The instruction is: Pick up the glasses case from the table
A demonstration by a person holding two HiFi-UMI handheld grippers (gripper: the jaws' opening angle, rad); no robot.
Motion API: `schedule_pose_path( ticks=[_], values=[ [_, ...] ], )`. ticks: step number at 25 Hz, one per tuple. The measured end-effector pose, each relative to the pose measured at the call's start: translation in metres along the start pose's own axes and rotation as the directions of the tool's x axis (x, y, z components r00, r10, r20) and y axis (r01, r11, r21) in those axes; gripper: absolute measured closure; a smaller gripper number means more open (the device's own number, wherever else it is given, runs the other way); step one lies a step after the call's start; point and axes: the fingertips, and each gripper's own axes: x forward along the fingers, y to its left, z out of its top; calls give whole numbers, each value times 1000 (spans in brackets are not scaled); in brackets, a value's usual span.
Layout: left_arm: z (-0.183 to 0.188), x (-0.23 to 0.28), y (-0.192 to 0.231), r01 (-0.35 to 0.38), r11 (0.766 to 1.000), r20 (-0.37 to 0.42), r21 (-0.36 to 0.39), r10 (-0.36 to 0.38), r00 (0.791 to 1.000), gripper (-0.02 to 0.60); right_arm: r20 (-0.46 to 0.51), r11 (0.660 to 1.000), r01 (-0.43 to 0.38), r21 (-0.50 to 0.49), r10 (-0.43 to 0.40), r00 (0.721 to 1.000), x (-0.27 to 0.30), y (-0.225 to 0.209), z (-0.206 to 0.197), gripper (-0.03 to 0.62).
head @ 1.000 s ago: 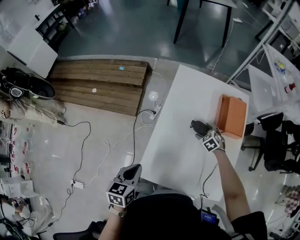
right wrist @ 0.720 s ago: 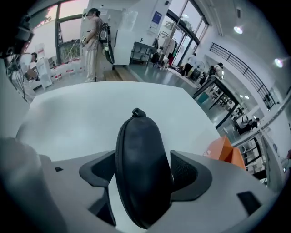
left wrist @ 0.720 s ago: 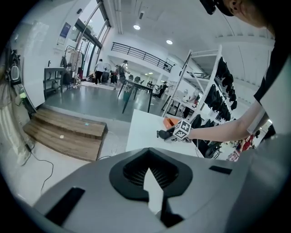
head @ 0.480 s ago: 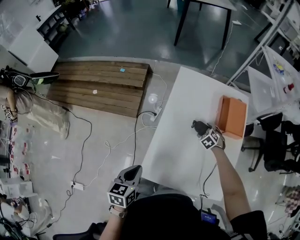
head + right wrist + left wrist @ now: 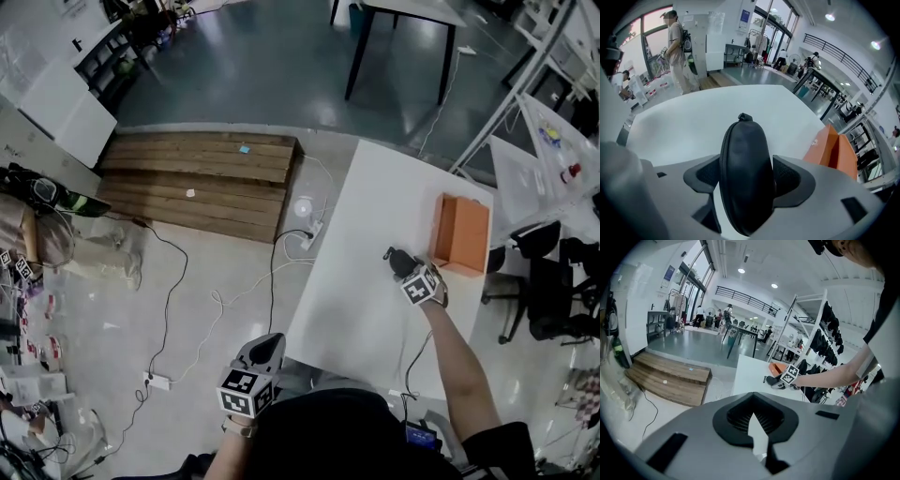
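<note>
The black zipped glasses case (image 5: 746,178) lies on the white table (image 5: 366,216), beside the orange box (image 5: 461,232). My right gripper (image 5: 746,182) points steeply down over it, its jaws closing, and both pads touch the case's long sides. From the head view the case (image 5: 397,259) pokes out past the right gripper (image 5: 405,266). My left gripper (image 5: 265,348) hangs off the table's near edge over the floor, shut on nothing. In the left gripper view, the case (image 5: 772,379) and the right gripper (image 5: 780,383) are small in the distance.
The orange box (image 5: 834,150) stands just right of the case. Cables and a power strip (image 5: 312,221) lie on the floor by the table's left edge. A wooden platform (image 5: 202,173) sits further left. A person (image 5: 677,47) stands beyond the table.
The right gripper has barely shifted over the case. The left gripper has kept still. At the far left, things on the floor have been moved about.
</note>
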Motion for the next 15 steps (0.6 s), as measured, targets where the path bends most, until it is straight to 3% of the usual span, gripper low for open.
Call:
schedule_pose_path(
  ticks=[6,15],
  values=[
    [10,4,-5,34,998,11,46,-35,999,565,95,984,-30,176,13,995,-32,10,-1,247],
    [37,26,-26,133,976,22,173,-139,990,565,253,958,-61,279,-12,967,-102,38,6,264]
  ],
)
